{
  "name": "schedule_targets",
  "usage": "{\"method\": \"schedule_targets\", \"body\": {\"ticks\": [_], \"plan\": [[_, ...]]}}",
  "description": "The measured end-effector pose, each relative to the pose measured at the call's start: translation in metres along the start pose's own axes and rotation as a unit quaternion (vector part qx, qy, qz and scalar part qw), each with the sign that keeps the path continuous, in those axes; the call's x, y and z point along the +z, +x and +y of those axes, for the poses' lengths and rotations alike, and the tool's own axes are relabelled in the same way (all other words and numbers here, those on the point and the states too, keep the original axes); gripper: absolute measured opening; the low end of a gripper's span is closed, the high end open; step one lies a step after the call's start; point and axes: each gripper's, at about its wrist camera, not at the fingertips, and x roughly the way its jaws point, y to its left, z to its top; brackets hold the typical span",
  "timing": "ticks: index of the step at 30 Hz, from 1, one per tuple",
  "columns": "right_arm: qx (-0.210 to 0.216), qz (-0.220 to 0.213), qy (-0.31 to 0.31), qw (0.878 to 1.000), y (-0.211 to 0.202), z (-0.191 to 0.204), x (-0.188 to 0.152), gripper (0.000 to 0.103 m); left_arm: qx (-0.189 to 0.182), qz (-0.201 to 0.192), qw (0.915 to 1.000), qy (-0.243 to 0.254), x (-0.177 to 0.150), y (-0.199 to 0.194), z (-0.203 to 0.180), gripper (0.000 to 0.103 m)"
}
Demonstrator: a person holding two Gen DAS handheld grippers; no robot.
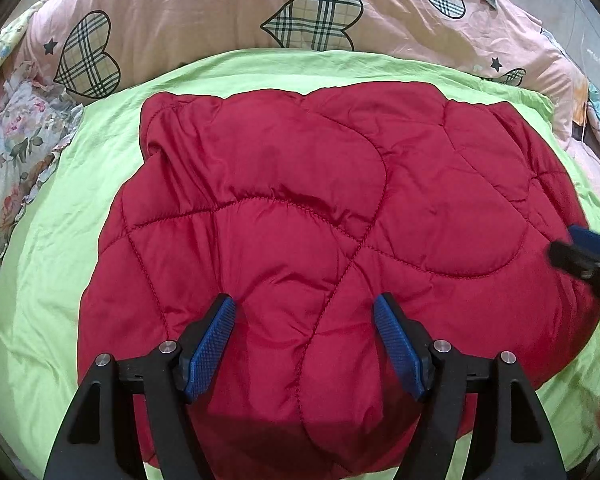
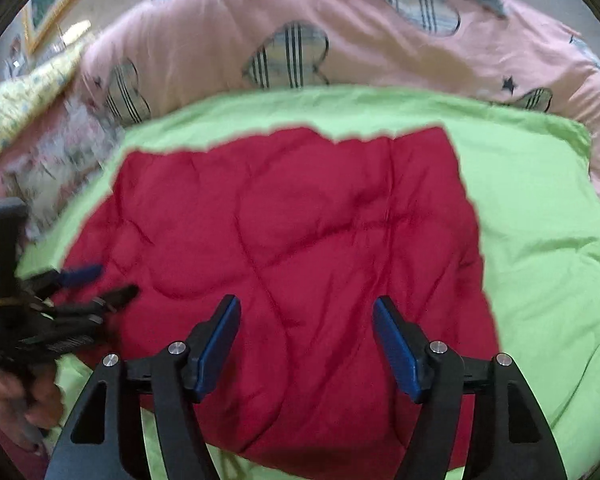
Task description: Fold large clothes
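A red quilted jacket (image 1: 300, 220) lies folded into a compact bundle on a light green sheet (image 1: 52, 264). My left gripper (image 1: 304, 312) hovers over its near edge, open, with nothing pinched between the blue pads. In the right wrist view the same jacket (image 2: 292, 240) fills the middle, blurred. My right gripper (image 2: 306, 312) stands open above its near part, holding nothing. The left gripper (image 2: 100, 284) shows at the left edge of that view, held by a hand (image 2: 24, 400). The right gripper's fingers (image 1: 580, 252) enter the left wrist view at the right edge.
A pink duvet (image 1: 228, 12) with plaid hearts is bunched along the far side of the bed. Floral fabric (image 1: 16, 152) lies at the left. Green sheet (image 2: 548, 240) stretches out to the right of the jacket.
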Motion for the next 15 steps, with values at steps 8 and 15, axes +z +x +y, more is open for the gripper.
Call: {"method": "schedule_targets", "body": {"ticks": [8, 15], "plan": [[0.003, 0.009, 0.051, 0.999, 0.027, -0.028, 0.000, 0.070, 0.006, -0.006, 1.0000, -0.001, 0.001, -0.005, 0.000, 0.073], [-0.002, 0.009, 0.049, 0.999, 0.029, -0.025, 0.002, 0.071, 0.036, -0.010, 0.9991, -0.023, 0.016, -0.001, 0.019, 0.073]]}}
